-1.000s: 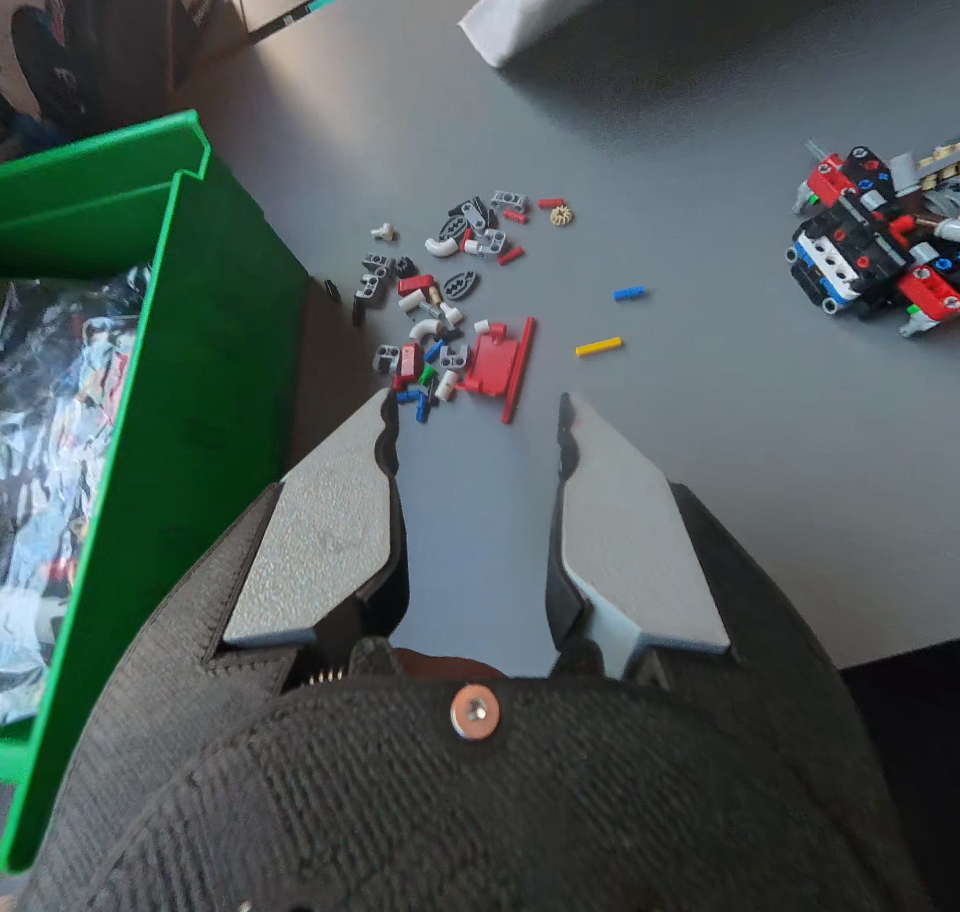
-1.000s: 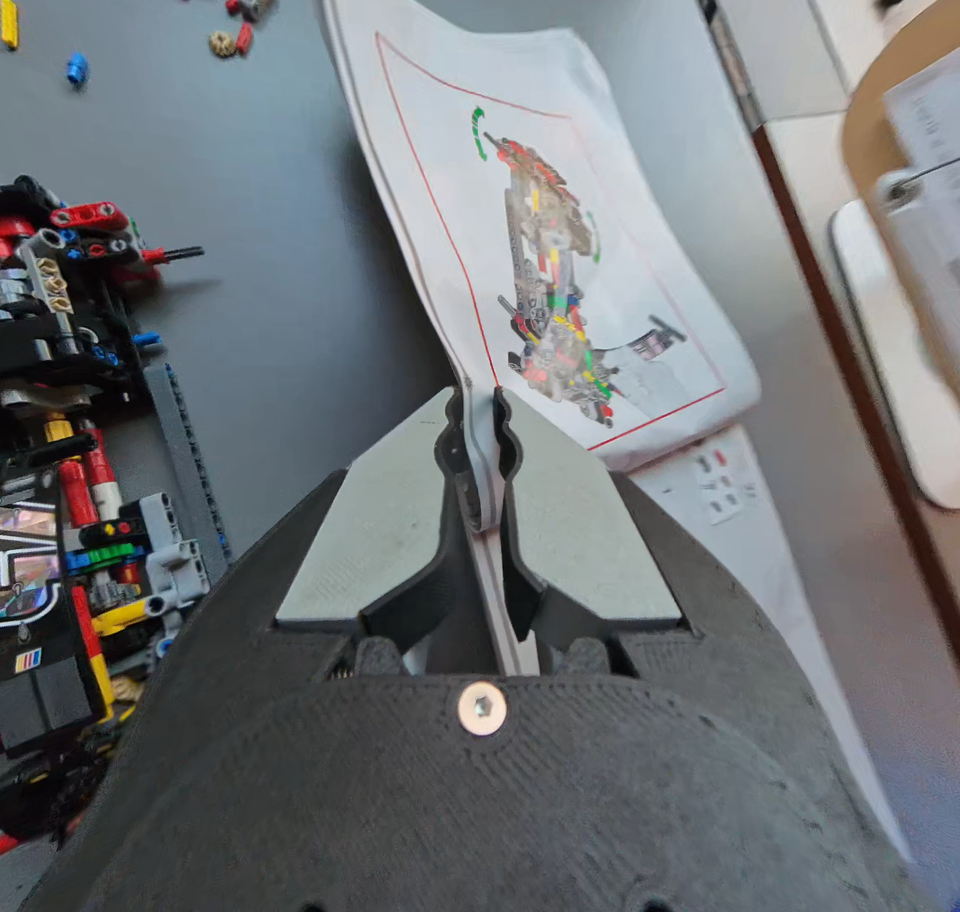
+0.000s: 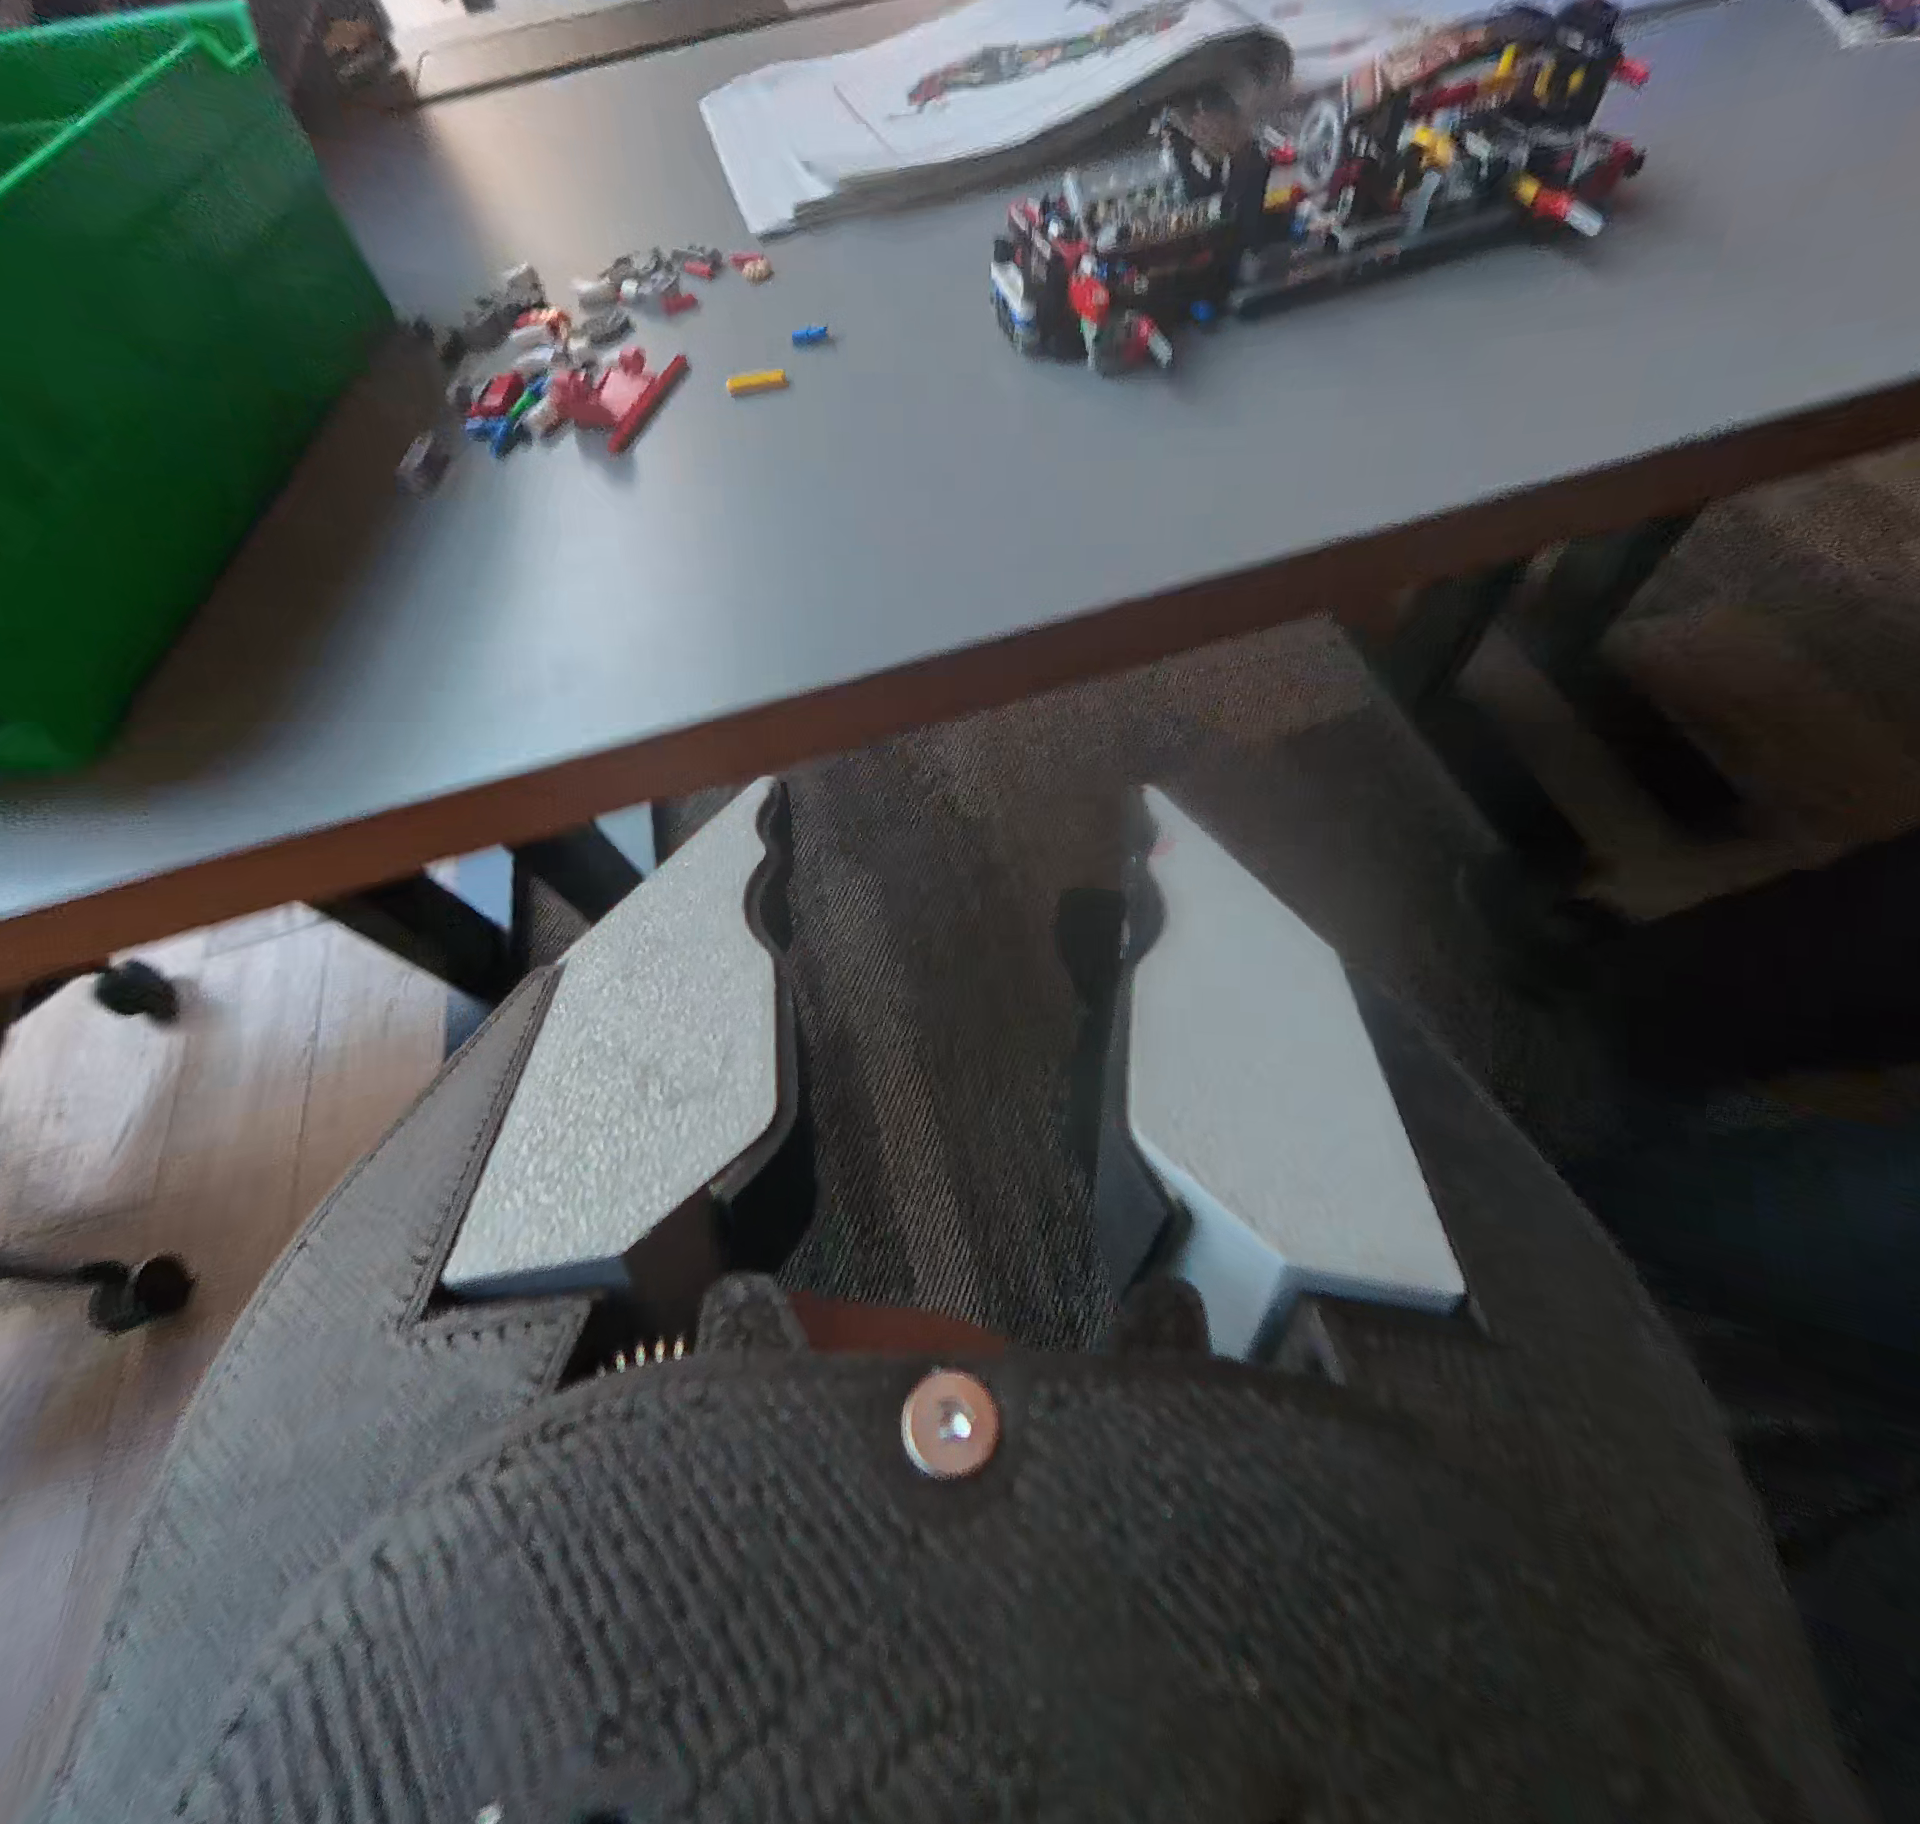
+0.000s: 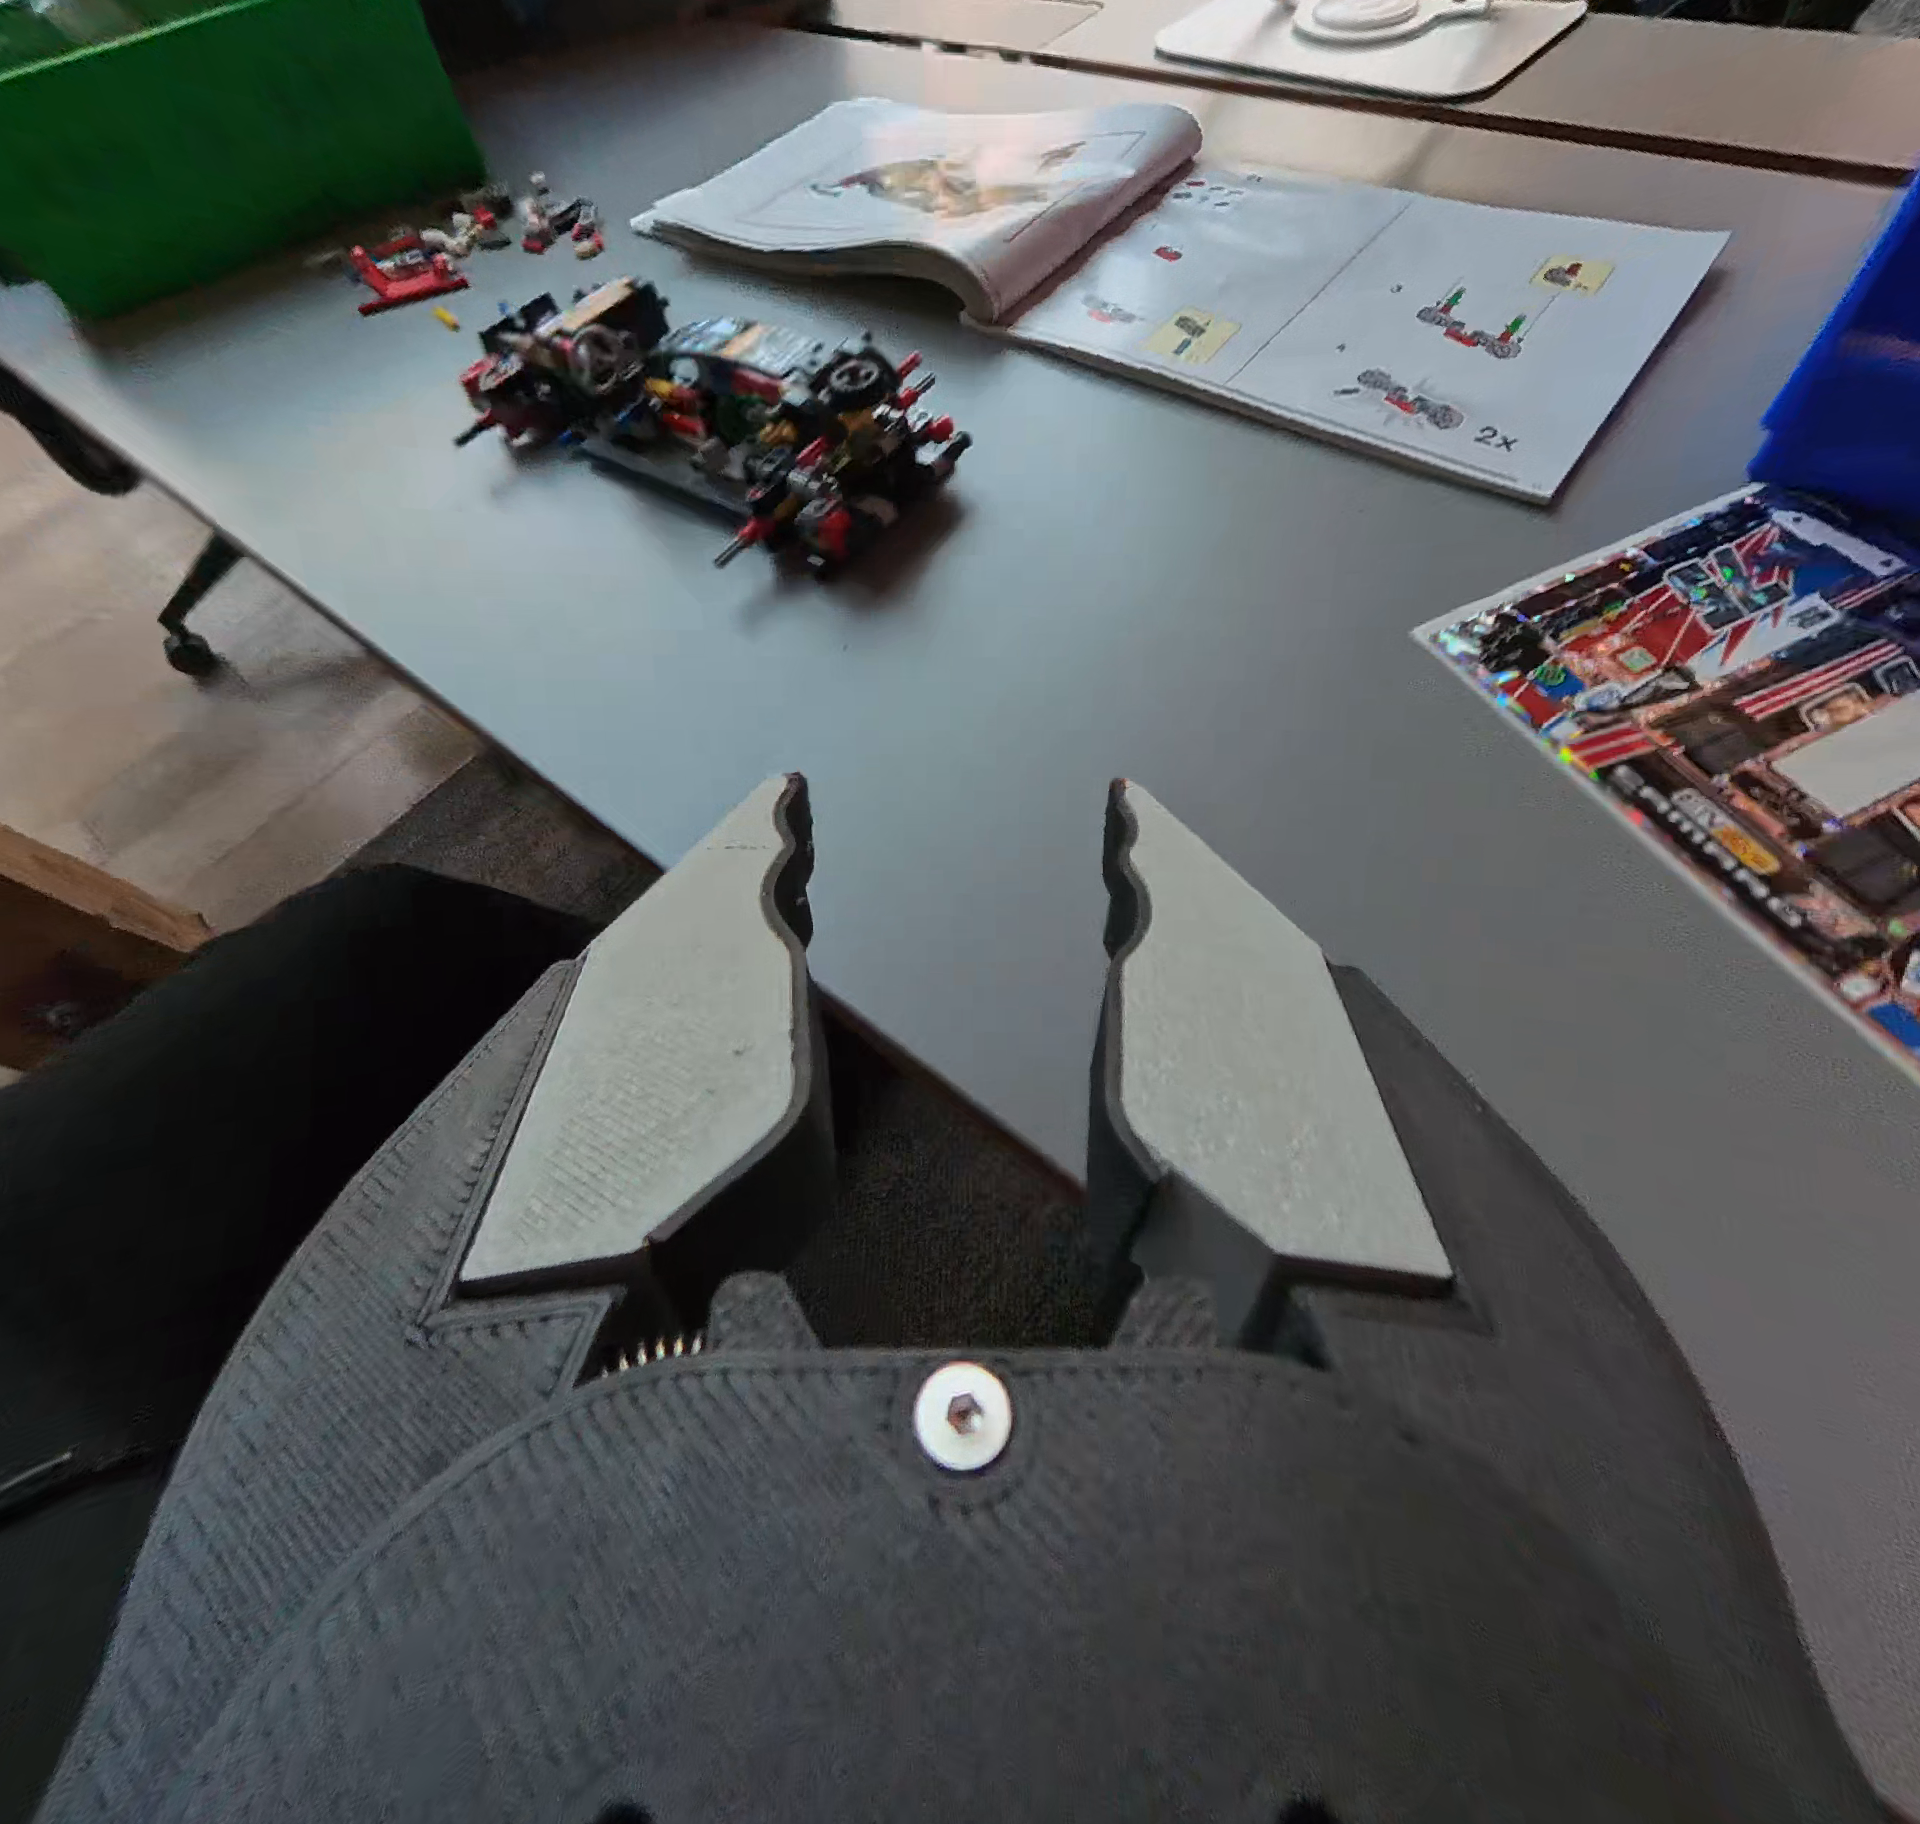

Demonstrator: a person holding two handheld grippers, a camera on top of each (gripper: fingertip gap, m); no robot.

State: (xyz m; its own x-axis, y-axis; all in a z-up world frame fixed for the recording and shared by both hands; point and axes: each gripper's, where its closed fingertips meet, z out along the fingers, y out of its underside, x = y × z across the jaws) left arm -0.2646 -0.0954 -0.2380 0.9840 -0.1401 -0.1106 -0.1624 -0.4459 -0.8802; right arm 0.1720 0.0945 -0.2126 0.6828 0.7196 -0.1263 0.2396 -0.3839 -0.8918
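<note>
Brick car model on grey table, untouched; left hand-held gripper and right hand-held gripper both spread apart, bare.

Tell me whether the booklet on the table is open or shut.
Open. The booklet lies spread on the table, its left pages curling up in a thick hump, its right page flat.

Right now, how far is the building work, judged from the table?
Looks done: much of a brick-built car chassis stands assembled on the grey table, and the instruction booklet lies open beside it.

In hand: nothing. The left gripper and the right gripper are both open and empty, back at the table's near edge.

Left: loose pieces lie unused near the green bin, and the sticker sheet.
</note>
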